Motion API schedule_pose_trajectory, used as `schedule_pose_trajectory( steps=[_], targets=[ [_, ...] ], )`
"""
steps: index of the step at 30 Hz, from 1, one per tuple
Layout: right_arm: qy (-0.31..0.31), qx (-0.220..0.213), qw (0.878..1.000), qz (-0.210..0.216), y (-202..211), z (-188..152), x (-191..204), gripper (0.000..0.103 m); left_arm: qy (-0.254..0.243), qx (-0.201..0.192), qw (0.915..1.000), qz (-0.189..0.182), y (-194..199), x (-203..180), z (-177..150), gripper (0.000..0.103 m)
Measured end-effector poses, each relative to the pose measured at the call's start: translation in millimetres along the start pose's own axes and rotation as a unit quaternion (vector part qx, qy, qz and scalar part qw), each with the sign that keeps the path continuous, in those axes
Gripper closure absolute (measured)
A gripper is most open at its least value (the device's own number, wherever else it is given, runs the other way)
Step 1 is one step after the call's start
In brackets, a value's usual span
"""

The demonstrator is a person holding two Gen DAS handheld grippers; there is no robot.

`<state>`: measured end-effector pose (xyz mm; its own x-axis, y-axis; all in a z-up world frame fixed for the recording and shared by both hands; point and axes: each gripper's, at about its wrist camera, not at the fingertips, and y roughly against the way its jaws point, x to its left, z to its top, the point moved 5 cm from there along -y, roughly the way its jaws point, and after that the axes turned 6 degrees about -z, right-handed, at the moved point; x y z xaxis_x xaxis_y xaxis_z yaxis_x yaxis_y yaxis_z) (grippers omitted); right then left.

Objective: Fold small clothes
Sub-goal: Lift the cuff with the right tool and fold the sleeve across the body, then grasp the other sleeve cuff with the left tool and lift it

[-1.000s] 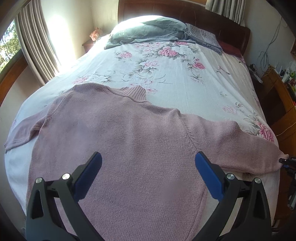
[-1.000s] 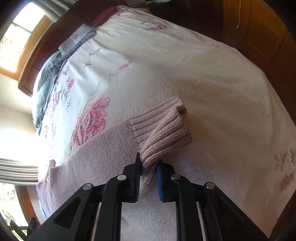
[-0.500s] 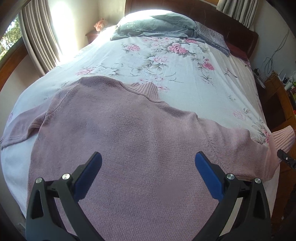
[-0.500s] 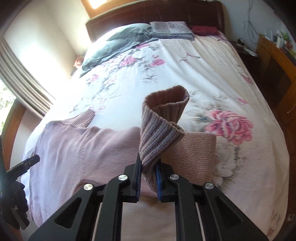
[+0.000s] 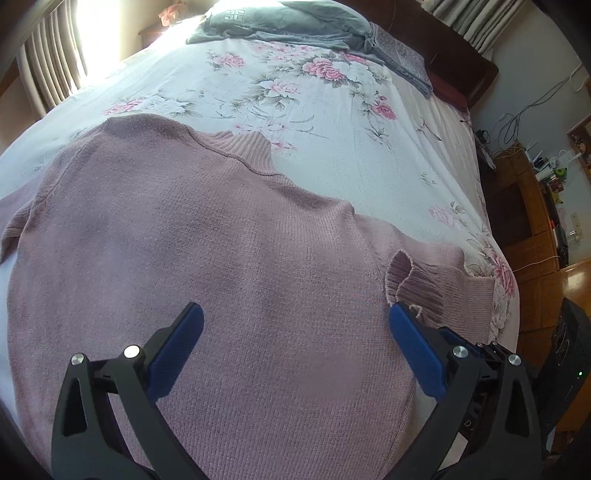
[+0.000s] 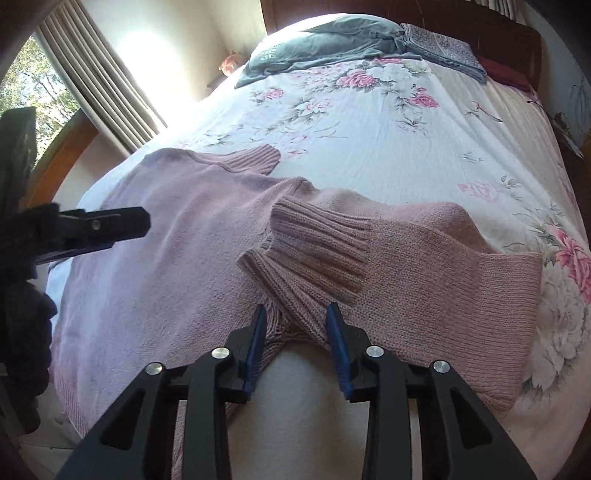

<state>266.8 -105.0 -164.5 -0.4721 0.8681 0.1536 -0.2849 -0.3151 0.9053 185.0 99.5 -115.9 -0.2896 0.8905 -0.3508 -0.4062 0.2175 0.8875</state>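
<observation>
A dusty-pink knit sweater [image 5: 229,266] lies flat on the flowered bedspread [image 5: 332,122], collar toward the headboard. Its right sleeve is folded inward, and the ribbed cuff [image 6: 317,243] rests at the edge of the body, also seen as the cuff [image 5: 410,275] in the left wrist view. My right gripper [image 6: 295,314] is open, its blue pads on either side of the cuff's loose edge without pinching it. My left gripper [image 5: 293,314] hovers wide open over the sweater's lower body, holding nothing. The left gripper [image 6: 136,223] shows side-on in the right wrist view. The left sleeve runs off frame.
Grey bedding [image 5: 280,22] and a folded patterned cloth [image 5: 402,59] lie by the dark wooden headboard [image 6: 509,33]. Curtains [image 6: 99,81] and a window are on the left. A wooden cabinet [image 5: 532,206] with cables stands right of the bed.
The right gripper carried the cuff leftward, folding the sleeve onto the sweater, then opened and let it go. The left gripper moved forward over the sweater, staying open.
</observation>
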Motion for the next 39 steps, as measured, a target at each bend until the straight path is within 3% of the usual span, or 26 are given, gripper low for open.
schedule_pose_trajectory(
  steps=[3, 9, 13, 19, 21, 22, 24, 32, 39],
  targets=[
    [-0.017, -0.008, 1.000, 0.019, 19.0, -13.1, -10.1, 0.068, 0.000, 0.019, 0.9996, -0.019, -15.1, -16.2, -3.5, 0.003],
    [-0.053, -0.020, 0.998, -0.029, 45.2, -42.2, -58.4, 0.068, -0.014, 0.076, 0.9955, -0.054, -51.3, -62.5, -16.4, 0.004],
    [-0.087, -0.024, 0.995, -0.035, 56.6, -60.6, -86.2, 0.068, -0.009, 0.097, 0.9939, -0.053, -73.4, -83.7, -18.4, 0.005],
    [-0.121, -0.029, 0.991, -0.049, 65.2, -80.9, -111.6, 0.064, -0.034, 0.100, 0.9928, -0.057, -83.8, -118.4, -17.4, 0.048],
    [-0.131, -0.032, 0.990, -0.048, 67.9, -85.1, -117.7, 0.063, -0.026, 0.104, 0.9926, -0.058, -86.4, -118.8, -15.8, 0.085],
    [-0.135, -0.033, 0.989, -0.048, 68.2, -86.4, -119.5, 0.063, -0.018, 0.099, 0.9929, -0.063, -85.3, -116.7, -14.2, 0.093],
    [-0.143, -0.035, 0.988, -0.049, 69.8, -89.2, -124.0, 0.062, -0.003, 0.081, 0.9935, -0.080, -77.7, -112.6, -11.0, 0.096],
    [-0.154, -0.040, 0.986, -0.045, 72.2, -87.2, -128.3, 0.062, -0.003, -0.041, 0.9918, -0.121, 16.0, -89.7, 19.6, 0.097],
    [-0.146, -0.043, 0.988, -0.020, 66.4, -62.7, -107.6, 0.062, 0.012, -0.111, 0.9907, -0.077, 89.3, -11.8, 58.0, 0.097]
  ],
)
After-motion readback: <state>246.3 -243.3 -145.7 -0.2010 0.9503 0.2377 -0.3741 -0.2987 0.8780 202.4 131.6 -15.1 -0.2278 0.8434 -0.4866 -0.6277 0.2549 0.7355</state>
